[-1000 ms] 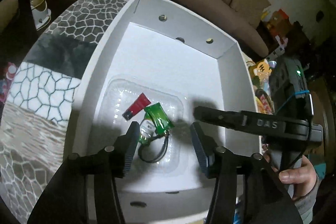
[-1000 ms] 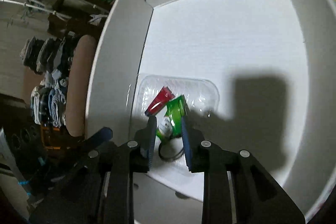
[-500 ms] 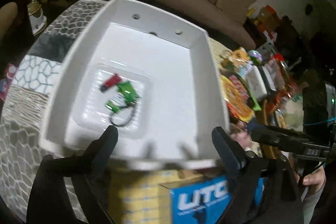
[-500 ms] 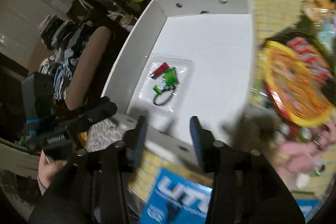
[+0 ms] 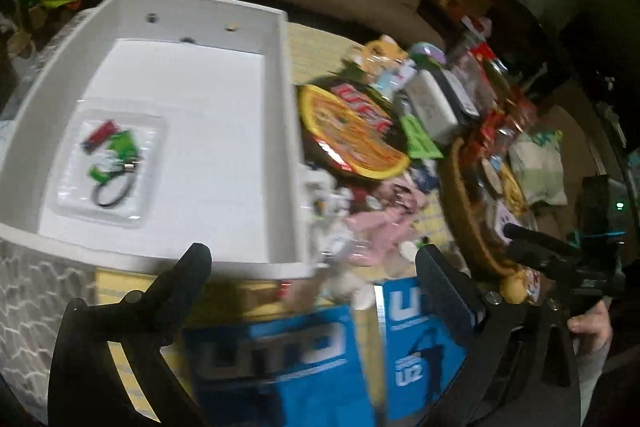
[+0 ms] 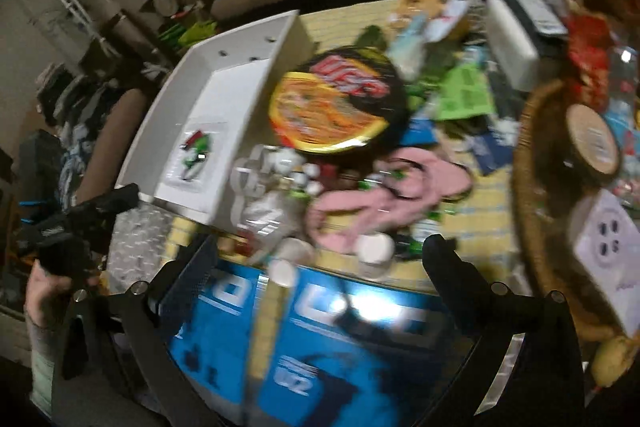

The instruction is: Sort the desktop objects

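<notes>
Two grippers are now hanging over the messy table, and a second ago both were down inside the white box (image 5: 280,75). The left gripper (image 5: 312,263) and the right gripper (image 6: 320,259) are opening their jaws wide, with nothing between them. The small green packet (image 5: 124,147) is lying in the clear tray (image 5: 156,131) in the box, so that piece looks sorted. Next one is probably waiting in the pile. The left view is showing the tray and its little things clearly. The right view is showing more of the pile: the round noodle bowl (image 6: 336,103), the pink cloth (image 6: 384,195) and the brown basket (image 6: 532,187).
</notes>
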A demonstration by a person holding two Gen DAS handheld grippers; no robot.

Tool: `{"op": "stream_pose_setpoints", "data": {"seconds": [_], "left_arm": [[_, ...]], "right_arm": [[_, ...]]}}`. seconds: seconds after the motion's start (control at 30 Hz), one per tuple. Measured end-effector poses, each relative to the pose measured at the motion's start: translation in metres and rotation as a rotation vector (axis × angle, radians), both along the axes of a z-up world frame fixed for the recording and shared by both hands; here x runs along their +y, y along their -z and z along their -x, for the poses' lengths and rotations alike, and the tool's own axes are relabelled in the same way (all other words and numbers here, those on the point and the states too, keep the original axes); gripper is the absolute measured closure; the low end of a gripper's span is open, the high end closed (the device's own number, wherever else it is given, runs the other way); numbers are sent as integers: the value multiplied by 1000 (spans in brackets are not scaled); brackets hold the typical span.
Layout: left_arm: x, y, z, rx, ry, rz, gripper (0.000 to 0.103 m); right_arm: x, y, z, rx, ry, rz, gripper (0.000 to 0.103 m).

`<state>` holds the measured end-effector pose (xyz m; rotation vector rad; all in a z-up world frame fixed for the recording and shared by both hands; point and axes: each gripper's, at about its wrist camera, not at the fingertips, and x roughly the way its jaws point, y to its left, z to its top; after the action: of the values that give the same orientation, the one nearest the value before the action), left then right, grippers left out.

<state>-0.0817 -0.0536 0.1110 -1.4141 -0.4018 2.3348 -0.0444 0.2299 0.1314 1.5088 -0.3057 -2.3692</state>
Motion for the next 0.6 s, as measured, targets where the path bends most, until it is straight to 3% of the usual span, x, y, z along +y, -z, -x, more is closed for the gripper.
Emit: {"op": "stream_pose_setpoints", "data": {"seconds": [0.33,0.43,0.5,0.6], "left_arm": [[69,17,2,19,102,-60,0],[82,22,9,26,118,-81,0],[91,24,14,26,133,-79,0],[103,30,23,15,151,-100,0]], "right_arm": [[49,45,12,29,88,108,1],[53,64,27,21,106,142,12],[55,78,39,7,111,155,38],[56,97,55,-15,122,110,47]]}}
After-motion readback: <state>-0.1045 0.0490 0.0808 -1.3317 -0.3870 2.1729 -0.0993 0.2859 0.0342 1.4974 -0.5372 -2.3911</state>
